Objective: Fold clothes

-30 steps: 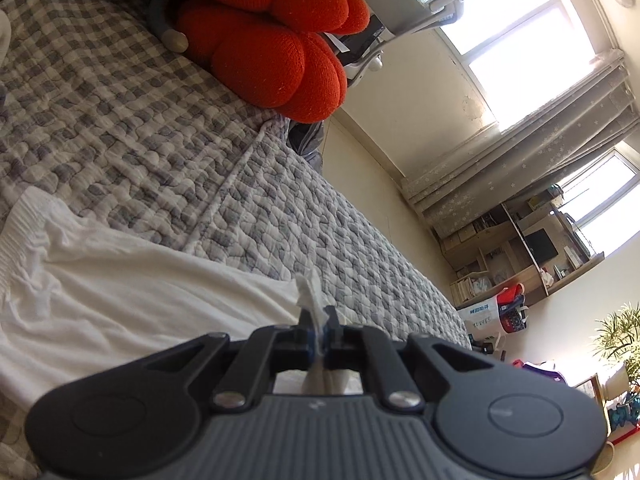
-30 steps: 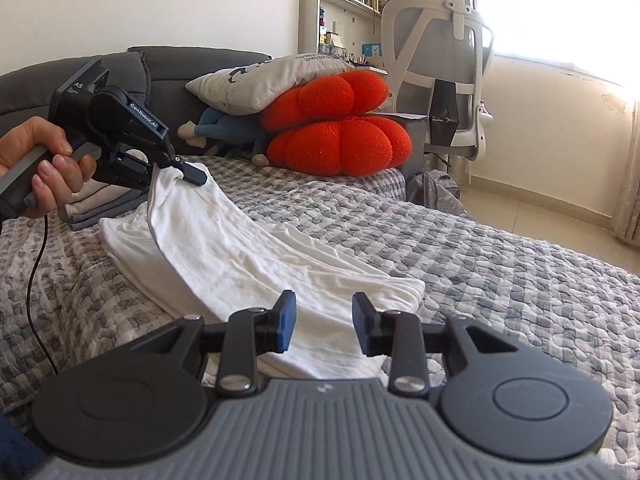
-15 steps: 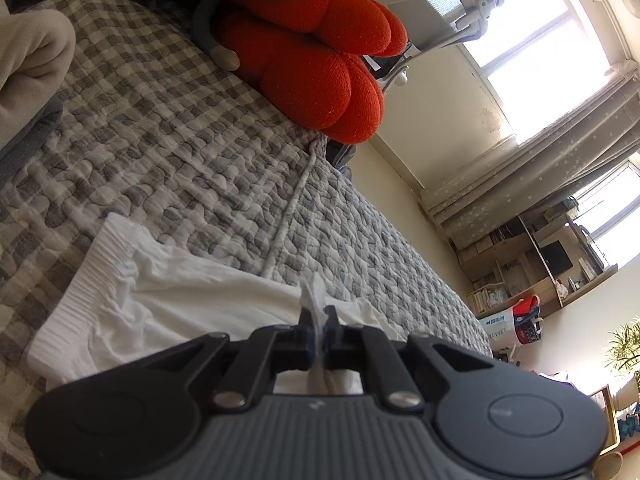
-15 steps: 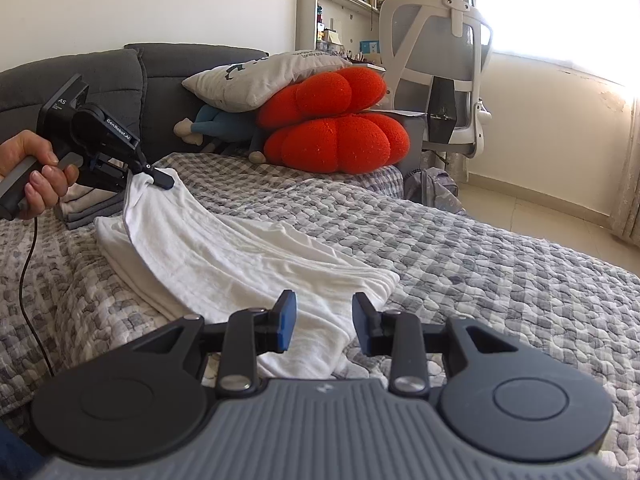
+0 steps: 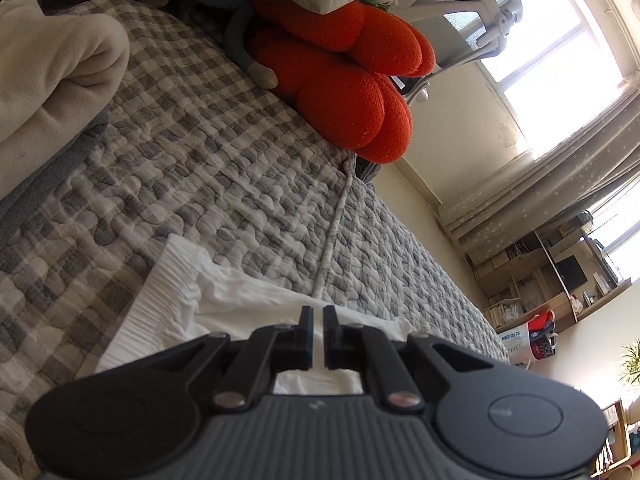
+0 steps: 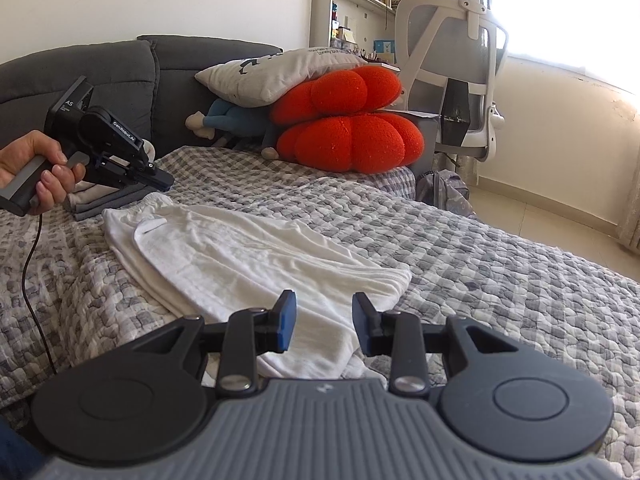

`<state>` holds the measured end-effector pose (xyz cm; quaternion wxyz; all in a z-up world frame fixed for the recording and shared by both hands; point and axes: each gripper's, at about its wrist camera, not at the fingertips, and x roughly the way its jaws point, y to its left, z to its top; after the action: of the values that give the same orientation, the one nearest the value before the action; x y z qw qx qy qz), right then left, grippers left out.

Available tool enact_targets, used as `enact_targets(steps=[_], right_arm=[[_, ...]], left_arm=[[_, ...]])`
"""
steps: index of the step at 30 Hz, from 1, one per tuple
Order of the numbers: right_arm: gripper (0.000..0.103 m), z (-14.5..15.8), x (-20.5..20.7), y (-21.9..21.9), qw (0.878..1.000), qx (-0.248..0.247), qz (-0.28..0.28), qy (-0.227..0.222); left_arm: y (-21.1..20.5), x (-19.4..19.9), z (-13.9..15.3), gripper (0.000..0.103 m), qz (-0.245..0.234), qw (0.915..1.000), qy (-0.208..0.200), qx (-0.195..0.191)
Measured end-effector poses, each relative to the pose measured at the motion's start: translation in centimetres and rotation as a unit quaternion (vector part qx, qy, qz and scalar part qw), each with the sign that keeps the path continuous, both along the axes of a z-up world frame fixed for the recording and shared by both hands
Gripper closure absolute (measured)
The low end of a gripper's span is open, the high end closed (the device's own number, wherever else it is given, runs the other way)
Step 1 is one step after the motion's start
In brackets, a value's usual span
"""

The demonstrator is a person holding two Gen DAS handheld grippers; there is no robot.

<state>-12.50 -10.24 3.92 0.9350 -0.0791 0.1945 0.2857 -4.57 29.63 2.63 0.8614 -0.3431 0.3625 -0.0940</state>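
Bedspread, grey-and-white checked and quilted (image 6: 500, 264), puckered all over. Beyond both tongs: two lobed red plush cushions (image 6: 352, 140) under a grey pillow (image 6: 280, 72), a white mesh office chair (image 6: 452, 60), a bright window. A blue soft toy (image 6: 232, 120) is mostly hidden behind the cushions.

The white crinkled garment with ribbed waistband (image 6: 248, 256) lies flat, from just under the right tongs (image 6: 324, 304) to below the left tongs (image 5: 319, 312). The right tongs are released, with bare blue pads. The left tongs, gripped by a hand (image 6: 36, 172), are clenched to a slit and empty, apart from the waistband.
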Motion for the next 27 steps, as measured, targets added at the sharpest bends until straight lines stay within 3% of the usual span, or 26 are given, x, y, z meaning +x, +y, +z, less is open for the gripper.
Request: enact_targets(steps=[5, 9, 17, 20, 21, 22, 25, 27], right_arm=[[0.068, 0.1, -0.1, 0.0, 1.000, 0.000, 0.001, -0.001], [0.068, 0.0, -0.1, 0.0, 1.000, 0.000, 0.002, 0.003], [0.068, 0.0, -0.3, 0.5, 1.000, -0.003, 0.015, 0.005], [0.068, 0.0, -0.3, 0.6, 1.000, -0.002, 0.016, 0.005], [0.068, 0.0, -0.4, 0.7, 1.000, -0.001, 0.016, 0.005], [0.068, 0.1, -0.4, 0.8, 1.000, -0.002, 0.017, 0.005], [0.068, 0.0, -0.5, 0.9, 1.000, -0.004, 0.021, 0.005], [0.068, 0.1, -0.5, 1.0, 1.000, -0.004, 0.022, 0.005]], left_arm=[[0.1, -0.3, -0.6, 0.096, -0.001, 0.9998, 0.012, -0.014], [-0.2, -0.3, -1.4, 0.055, 0.000, 0.9993, 0.037, -0.003], [-0.6, -0.2, -1.9, 0.047, -0.003, 0.9987, 0.051, 0.001], [-1.2, 0.0, -1.9, 0.052, -0.010, 0.9983, 0.053, 0.021], [-1.4, 0.0, -1.8, 0.062, -0.012, 0.9982, 0.052, 0.030], [-1.7, 0.1, -1.8, 0.079, -0.020, 0.9978, 0.051, 0.037], [-2.3, 0.1, -1.7, 0.096, -0.032, 0.9966, 0.051, 0.056], [-2.5, -0.1, -1.5, 0.098, -0.029, 0.9961, 0.046, 0.070]])
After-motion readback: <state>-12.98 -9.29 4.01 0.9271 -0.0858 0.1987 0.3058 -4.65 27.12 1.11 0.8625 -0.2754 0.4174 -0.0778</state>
